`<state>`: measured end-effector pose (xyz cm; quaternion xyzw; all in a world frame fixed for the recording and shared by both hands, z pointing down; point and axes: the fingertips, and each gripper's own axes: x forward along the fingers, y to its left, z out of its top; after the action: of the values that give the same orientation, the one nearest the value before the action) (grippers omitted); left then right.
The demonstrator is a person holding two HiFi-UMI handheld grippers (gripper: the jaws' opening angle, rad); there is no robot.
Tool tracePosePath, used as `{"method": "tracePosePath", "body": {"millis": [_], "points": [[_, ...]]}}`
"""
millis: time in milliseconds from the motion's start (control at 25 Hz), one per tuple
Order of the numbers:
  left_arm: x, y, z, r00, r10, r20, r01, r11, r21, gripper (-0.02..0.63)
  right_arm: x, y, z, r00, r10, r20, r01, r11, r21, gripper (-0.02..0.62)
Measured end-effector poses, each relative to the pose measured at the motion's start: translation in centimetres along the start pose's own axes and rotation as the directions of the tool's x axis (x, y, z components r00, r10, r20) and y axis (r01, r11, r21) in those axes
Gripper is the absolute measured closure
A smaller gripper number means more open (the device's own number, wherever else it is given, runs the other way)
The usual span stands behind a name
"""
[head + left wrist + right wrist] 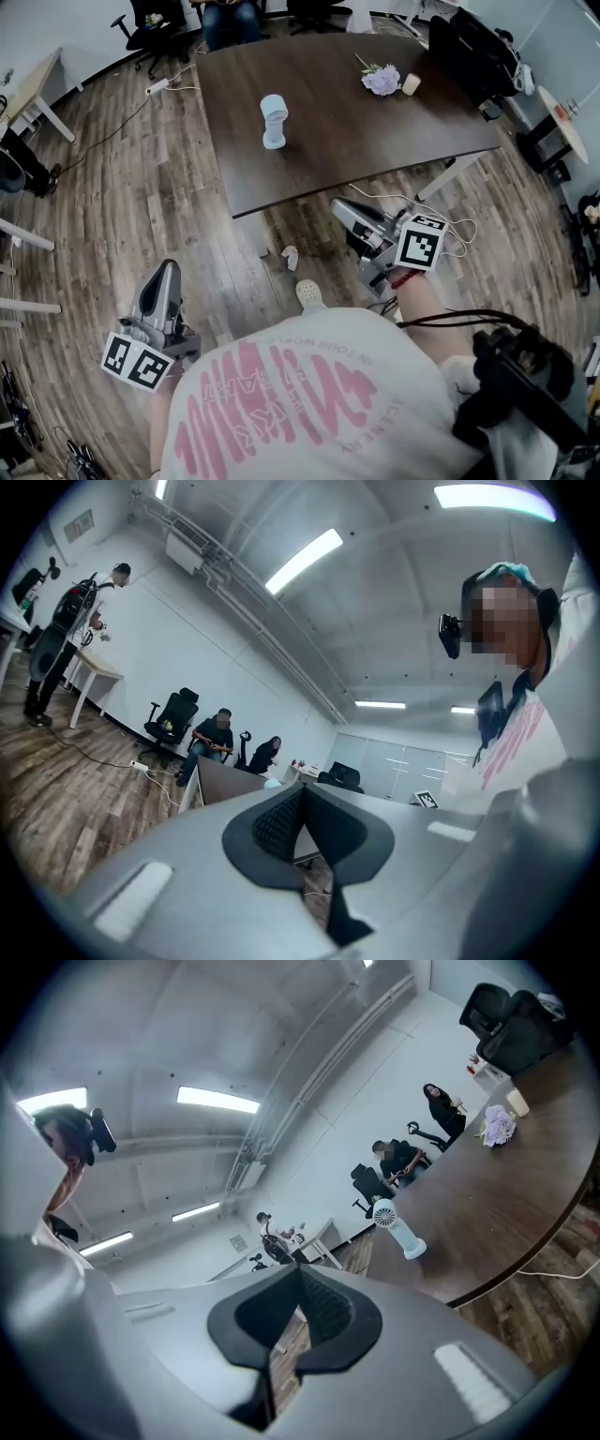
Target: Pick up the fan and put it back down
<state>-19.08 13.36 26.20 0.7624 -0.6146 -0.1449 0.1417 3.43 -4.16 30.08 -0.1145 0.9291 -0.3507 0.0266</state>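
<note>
Tabletop [375, 131] bears upright fan [273, 122], well beyond right gripper [339, 206].

Fan [273, 122]: we see pale blue-white all over.
Table [375, 141]: we note a plain dark brown top.
Floor [141, 206]: we read grey-brown planks with wood grain.
Left gripper [169, 270]: we find a silver-grey shell; its marker cube [137, 361] shows black squares on white.
Right gripper [340, 206]: we find the same grey, with black ribbed pads [325, 1313].
Shirt [375, 375]: we see white cloth with pink lettering.
Flowers [382, 80]: we note pale lilac blooms.
Chairs [155, 28]: we record black throughout.
</note>
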Motion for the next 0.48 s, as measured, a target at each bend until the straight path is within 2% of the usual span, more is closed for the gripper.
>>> {"method": "tracePosePath", "body": {"millis": [160,480], "points": [[2.2,0.9,0.3,0.999,0.039,0.005,-0.039,0.999,0.002,0.588,1.9,-2.1,2.0,0.999,0.038,-0.022,-0.038,0.999,0.011,0.59],[7.0,2.5,-0.3,0.994,0.11,0.01,-0.11,0.994,0.006,0.588,4.3,-7.9,5.0,0.997,0.062,-0.055,-0.061,0.998,0.029,0.591]]}}
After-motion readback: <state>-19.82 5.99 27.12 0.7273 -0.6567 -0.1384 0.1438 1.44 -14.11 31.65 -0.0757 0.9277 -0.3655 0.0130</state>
